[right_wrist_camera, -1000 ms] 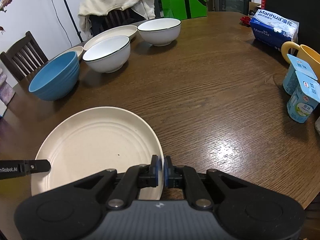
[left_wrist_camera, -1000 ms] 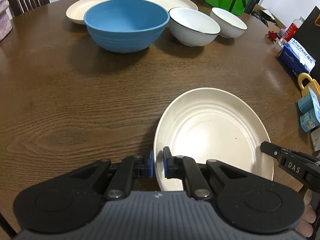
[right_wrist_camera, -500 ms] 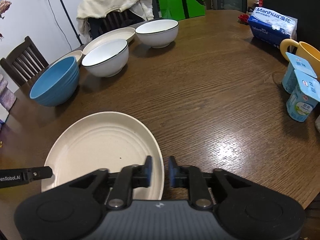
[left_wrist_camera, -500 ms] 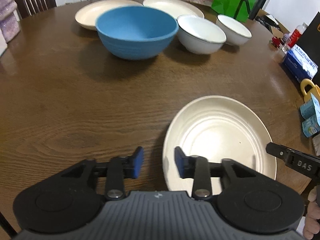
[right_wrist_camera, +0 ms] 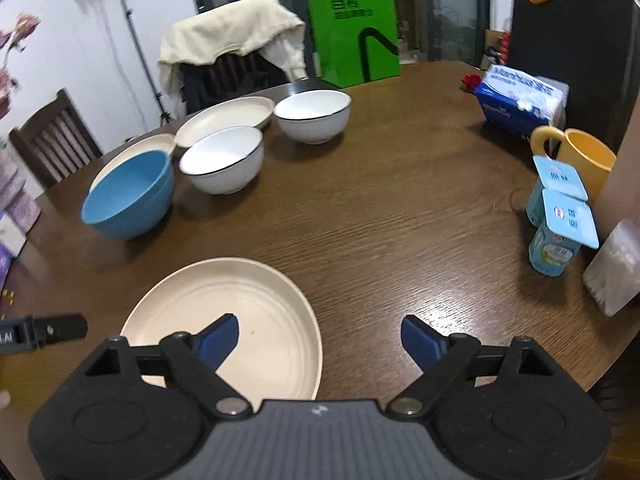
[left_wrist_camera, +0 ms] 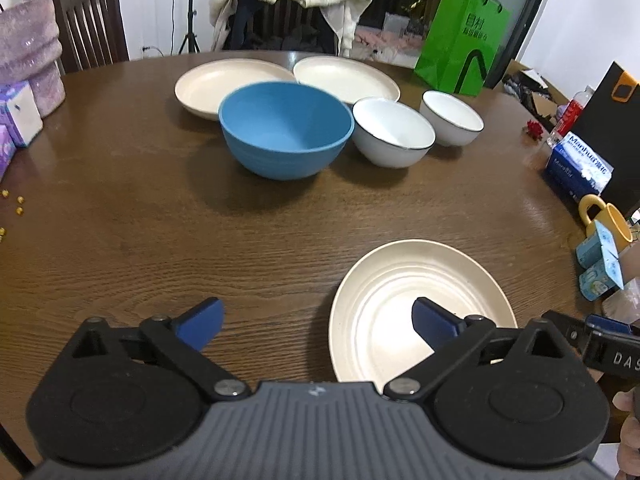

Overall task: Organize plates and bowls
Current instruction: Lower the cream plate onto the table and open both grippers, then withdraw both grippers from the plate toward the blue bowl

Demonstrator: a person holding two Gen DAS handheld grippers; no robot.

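Note:
A cream plate (left_wrist_camera: 420, 304) (right_wrist_camera: 232, 300) lies flat on the brown table near its front edge. My left gripper (left_wrist_camera: 316, 312) hangs above the plate's left rim, jaws opening wide, pads clear of it. My right gripper (right_wrist_camera: 319, 326) hangs above the plate's right rim, jaws also opening, with nothing pressed between them. Further back stand a blue bowl (left_wrist_camera: 285, 134) (right_wrist_camera: 128, 196) and two white bowls (left_wrist_camera: 394, 132) (left_wrist_camera: 452, 118). Behind them lie two more cream plates (left_wrist_camera: 224, 84) (left_wrist_camera: 346, 78).
A green bag (left_wrist_camera: 464, 40) stands at the table's far edge. A tissue pack (right_wrist_camera: 520, 100), a yellow mug (right_wrist_camera: 584, 156) and yoghurt cups (right_wrist_camera: 560, 236) crowd the right side. Purple packs (left_wrist_camera: 20, 120) sit at the left. A chair with a cream cloth (right_wrist_camera: 232, 40) stands behind.
Both grippers have let go of the plate's rim, spread their jaws wide and risen away from it. The plate stays flat on the table.

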